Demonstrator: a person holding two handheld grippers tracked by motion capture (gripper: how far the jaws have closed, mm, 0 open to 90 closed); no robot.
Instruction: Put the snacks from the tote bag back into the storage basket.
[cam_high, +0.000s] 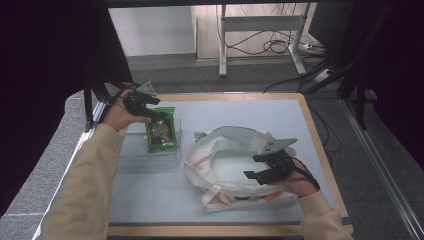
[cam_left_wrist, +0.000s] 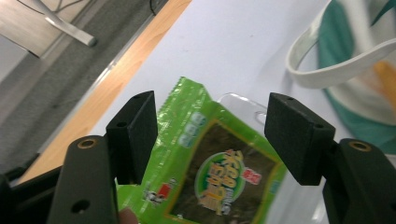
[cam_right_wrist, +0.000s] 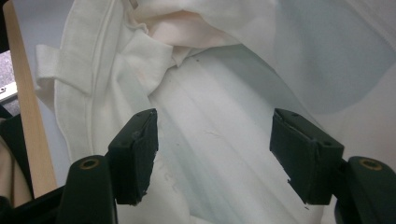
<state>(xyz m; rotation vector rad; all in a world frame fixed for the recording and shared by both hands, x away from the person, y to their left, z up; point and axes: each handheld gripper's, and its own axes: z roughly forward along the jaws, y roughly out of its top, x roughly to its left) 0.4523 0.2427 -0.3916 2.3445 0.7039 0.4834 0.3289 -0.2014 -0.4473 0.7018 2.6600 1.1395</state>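
Even overhead light is being cast on the table (cam_high: 250, 107); side edges are being left dark, close views slightly blurred.

Snack packet (cam_high: 161, 130) sits in clear tray (cam_high: 150, 162), left-centre of high view. Cloth bag (cam_high: 225, 160) lies just right of tray, mouth open, on the mat (cam_high: 240, 112). Left gripper (cam_high: 150, 111) over packet's upper end; right gripper (cam_high: 262, 167) over bag's right side.

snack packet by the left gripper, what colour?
Bright green packet with a dark centre panel and a round logo; the left gripper view shows it best.
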